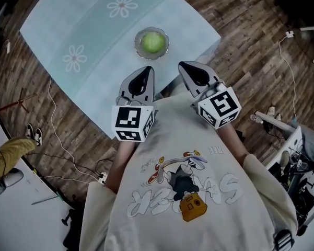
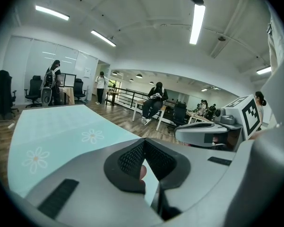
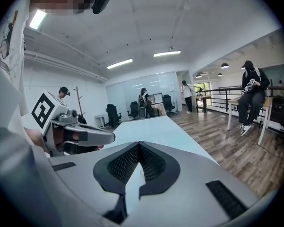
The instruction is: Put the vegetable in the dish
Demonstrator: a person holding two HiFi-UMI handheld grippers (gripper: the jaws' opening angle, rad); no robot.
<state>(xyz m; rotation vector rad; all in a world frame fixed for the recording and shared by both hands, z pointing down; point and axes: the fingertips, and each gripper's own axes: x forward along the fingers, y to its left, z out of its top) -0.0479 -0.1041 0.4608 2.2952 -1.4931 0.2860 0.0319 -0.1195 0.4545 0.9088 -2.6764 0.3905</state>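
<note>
Head view with both gripper views: closing stage of the task, judged from how things lie. The round green vegetable (image 1: 152, 43), its kind not determinable, sits inside the small clear glass dish (image 1: 138, 37), which stands on the pale blue tablecloth (image 1: 94, 25), to the right of the two printed flowers (image 1: 74, 58) and near the table edge closest to the person. The left gripper (image 1: 146, 71) and the right gripper (image 1: 187, 67) are held side by side just in front of the person's chest, over the near table edge, tips pointing toward the dish but apart from it. Neither touches the dish or the vegetable. In each gripper's own view the two ribbed black pads (image 2: 130, 157) (image 3: 123, 162) meet at the tip with nothing clamped between them, so both tongs are closed and empty. The dish itself does not appear in either gripper view. Since the vegetable already rests within the rim, the placing step appears complete, and little more than a check of the result seems to remain. Any correction would call first for parting the jaws of one gripper wide enough to span the round vegetable, then for a descent from above instead of a sideways approach. The light glass dish looks easy to push, and it stands close to the table edge, with wooden floor (image 1: 240, 41) beyond
</note>
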